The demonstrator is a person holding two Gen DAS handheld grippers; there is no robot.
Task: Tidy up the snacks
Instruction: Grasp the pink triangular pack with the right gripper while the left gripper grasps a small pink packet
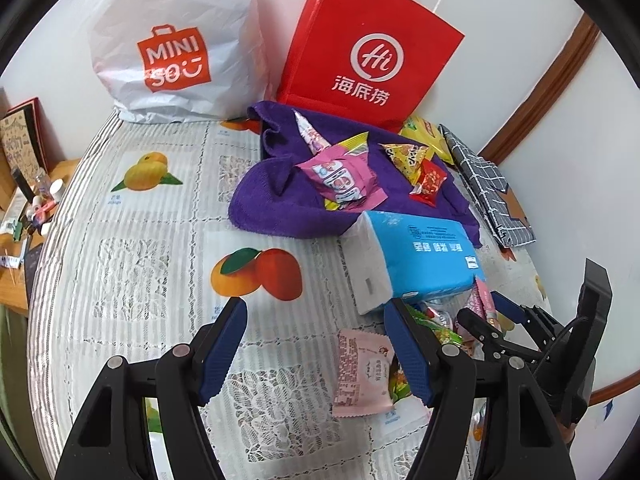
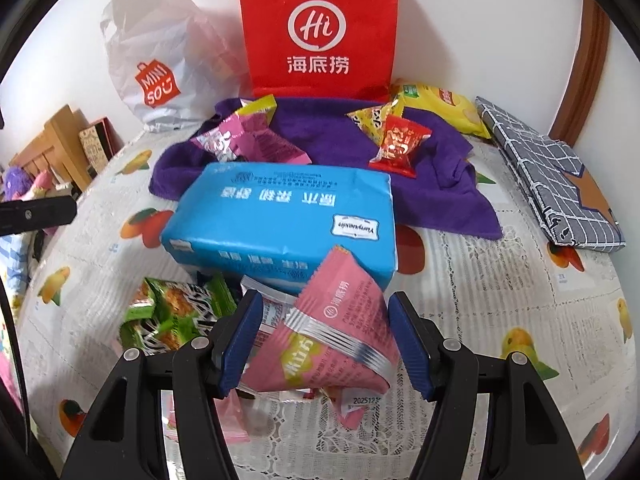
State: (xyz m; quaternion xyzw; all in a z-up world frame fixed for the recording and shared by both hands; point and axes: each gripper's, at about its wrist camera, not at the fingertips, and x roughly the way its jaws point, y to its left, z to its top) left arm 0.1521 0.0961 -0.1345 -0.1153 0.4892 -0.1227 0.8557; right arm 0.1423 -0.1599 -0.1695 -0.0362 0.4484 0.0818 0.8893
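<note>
Currently right gripper [image 2: 326, 340] straddles pink packet [image 2: 332, 336] lying on bench [image 2: 500, 300] before tissue pack [image 2: 280, 220]; fingers spread, not yet gripping. Left gripper [image 1: 316, 352] open, empty. Close on packet's crimped seam, lift clear, then carry toward purple towel [image 2: 440, 176] with other snacks.

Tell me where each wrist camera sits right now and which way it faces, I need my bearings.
Left wrist: on the left tongs, low over the table, facing the wall; its own open fingers show, with the right tongs at its right edge.
Right wrist: on the right tongs, facing the same wall; its fingers flank a pink snack packet, contact unclear.
Shared: red Haidilao bag, Miniso bag, purple towel, blue tissue pack.
</note>
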